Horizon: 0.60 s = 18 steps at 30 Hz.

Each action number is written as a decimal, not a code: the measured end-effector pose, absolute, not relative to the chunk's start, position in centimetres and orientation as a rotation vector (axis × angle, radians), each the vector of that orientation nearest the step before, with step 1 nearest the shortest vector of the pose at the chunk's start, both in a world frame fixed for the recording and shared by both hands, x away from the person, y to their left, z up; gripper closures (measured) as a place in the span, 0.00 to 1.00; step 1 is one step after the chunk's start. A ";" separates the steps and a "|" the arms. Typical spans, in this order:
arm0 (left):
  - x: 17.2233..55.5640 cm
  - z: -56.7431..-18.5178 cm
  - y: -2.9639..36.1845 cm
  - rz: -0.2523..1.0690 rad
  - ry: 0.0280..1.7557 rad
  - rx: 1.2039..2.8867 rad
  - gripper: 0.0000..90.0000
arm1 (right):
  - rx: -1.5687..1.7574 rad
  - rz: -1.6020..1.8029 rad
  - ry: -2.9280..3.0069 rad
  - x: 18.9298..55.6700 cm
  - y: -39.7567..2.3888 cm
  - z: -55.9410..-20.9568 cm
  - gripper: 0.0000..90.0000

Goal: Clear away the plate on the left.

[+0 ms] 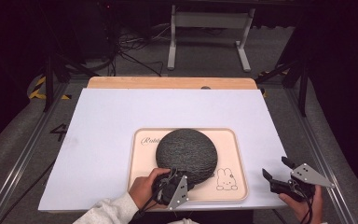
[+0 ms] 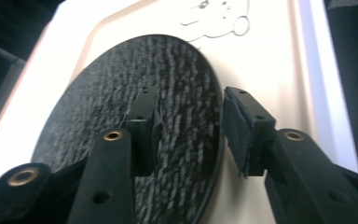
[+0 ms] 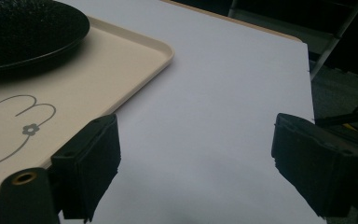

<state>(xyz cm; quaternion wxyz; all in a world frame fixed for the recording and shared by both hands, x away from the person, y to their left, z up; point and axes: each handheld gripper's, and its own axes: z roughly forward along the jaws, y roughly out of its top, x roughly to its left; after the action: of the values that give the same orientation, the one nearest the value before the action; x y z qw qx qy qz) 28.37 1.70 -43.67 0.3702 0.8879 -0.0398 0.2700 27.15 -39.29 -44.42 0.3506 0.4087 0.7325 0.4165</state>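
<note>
**Left gripper at the near rim of the dark plate, jaws apart**

Your left gripper (image 1: pixel 179 179) sits at the near edge of the dark plate (image 1: pixel 186 155), which lies on the cream tray (image 1: pixel 235 186) near the middle of the bench (image 1: pixel 102 121). In the left gripper view the plate's rim (image 2: pixel 214 154) runs through the gap between the two jaws: one jaw reaches over the textured top of the plate, the other stands just beside the rim on the tray side. The pads do not press on the plate; you have the jaws partly open with the rim between them. The plate covers the middle and left of the tray and reaches close to its near edge, just left of the rabbit drawing (image 1: pixel 226 179) in the tray's near right corner.

Your right gripper (image 1: pixel 279 175) is well apart from the plate, over the near right corner of the white sheet on the bench, to the right of the tray. Its jaws stand wide open with nothing between them; in the right gripper view you see bare sheet in the gap, with the tray's corner (image 3: pixel 165 49) and the plate off to the left.

Count: one plate, one tray, one rabbit drawing, two grippers.
</note>
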 end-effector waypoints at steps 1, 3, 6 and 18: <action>28.4 -43.5 1.9 0.695 -0.080 2.273 0.62 | 1.058 1.079 1.897 27.1 -39.3 -44.4 0.18; 28.5 -43.4 2.0 0.700 -0.071 2.260 0.60 | 1.058 1.079 1.896 27.1 -39.3 -44.4 0.18; 28.9 -42.9 2.6 0.720 -0.034 2.248 0.54 | 1.058 1.078 1.896 27.2 -39.3 -44.4 0.18; 30.6 -42.3 4.1 0.720 0.085 2.210 0.30 | 1.058 1.079 1.896 27.2 -39.3 -44.4 0.18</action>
<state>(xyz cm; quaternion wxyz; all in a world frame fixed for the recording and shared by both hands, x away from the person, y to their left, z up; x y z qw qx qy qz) 30.59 4.09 -42.32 0.3965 0.8723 0.0334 0.2842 27.15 -39.28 -44.42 0.3511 0.4086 0.7322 0.4167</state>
